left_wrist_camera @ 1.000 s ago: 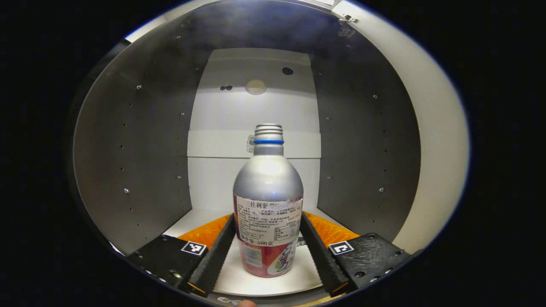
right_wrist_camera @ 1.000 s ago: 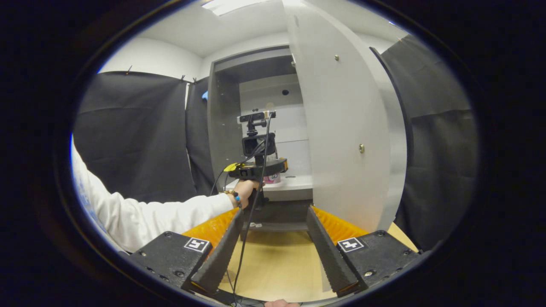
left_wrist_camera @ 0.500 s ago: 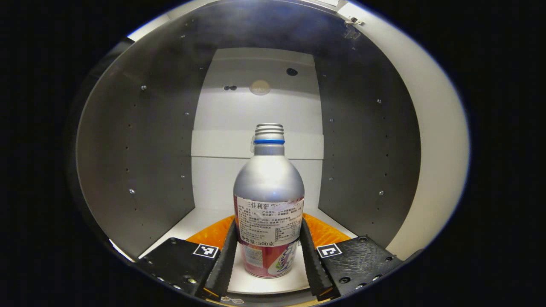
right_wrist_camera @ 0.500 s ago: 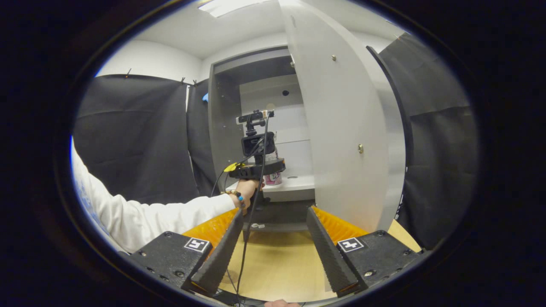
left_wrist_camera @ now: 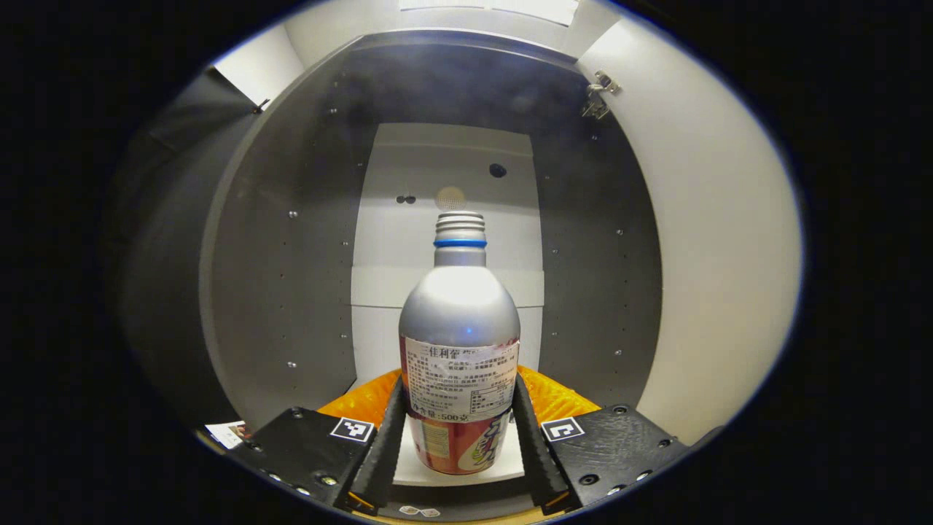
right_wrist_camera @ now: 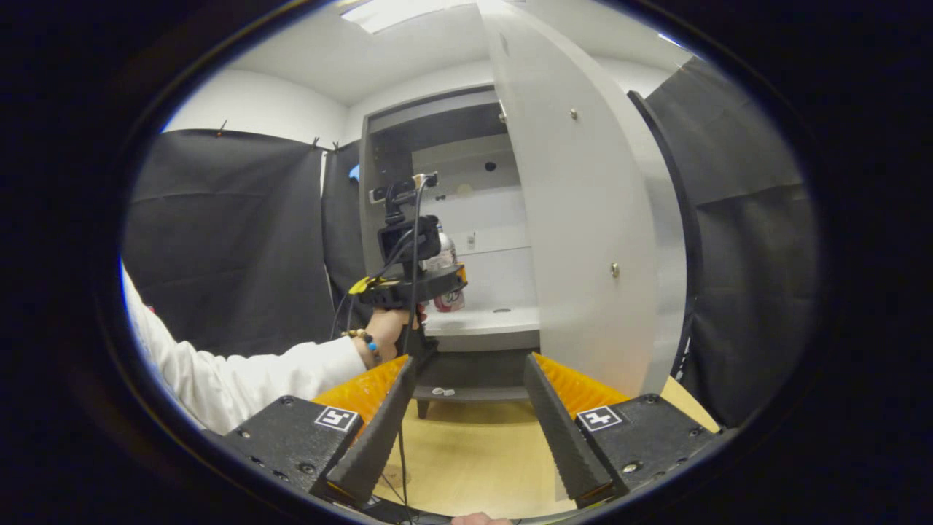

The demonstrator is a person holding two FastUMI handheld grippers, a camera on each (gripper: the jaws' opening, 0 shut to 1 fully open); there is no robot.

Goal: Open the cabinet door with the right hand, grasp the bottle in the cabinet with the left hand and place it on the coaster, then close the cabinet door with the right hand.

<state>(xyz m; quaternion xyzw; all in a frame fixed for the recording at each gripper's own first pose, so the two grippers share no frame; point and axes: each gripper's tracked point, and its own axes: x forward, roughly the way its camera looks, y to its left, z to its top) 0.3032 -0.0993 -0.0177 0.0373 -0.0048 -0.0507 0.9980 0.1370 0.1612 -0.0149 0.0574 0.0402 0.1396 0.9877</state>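
Observation:
A silver bottle (left_wrist_camera: 459,328) with a blue neck ring and a printed label stands upright between the fingers of my left gripper (left_wrist_camera: 458,386), which is shut on its lower body. In the right gripper view a hand holds my left gripper (right_wrist_camera: 437,281) at the front of the cabinet, and the bottle (right_wrist_camera: 446,255) hangs just above the white shelf (right_wrist_camera: 485,321). The cabinet door (right_wrist_camera: 583,240) is swung wide open. My right gripper (right_wrist_camera: 469,361) is open and holds nothing, low over the wooden table (right_wrist_camera: 474,459) in front of the cabinet.
The grey cabinet walls (left_wrist_camera: 291,292) lie on both sides of the bottle, with the open door (left_wrist_camera: 721,255) on the right. A white sleeve (right_wrist_camera: 240,372) reaches in from the left. A cable (right_wrist_camera: 408,408) hangs from the left gripper. Black cloth (right_wrist_camera: 219,240) lines the booth.
My left gripper's fingers closed onto the bottle, then drew back toward the cabinet's front with it, raised off the shelf. My right gripper stayed open and nearly still.

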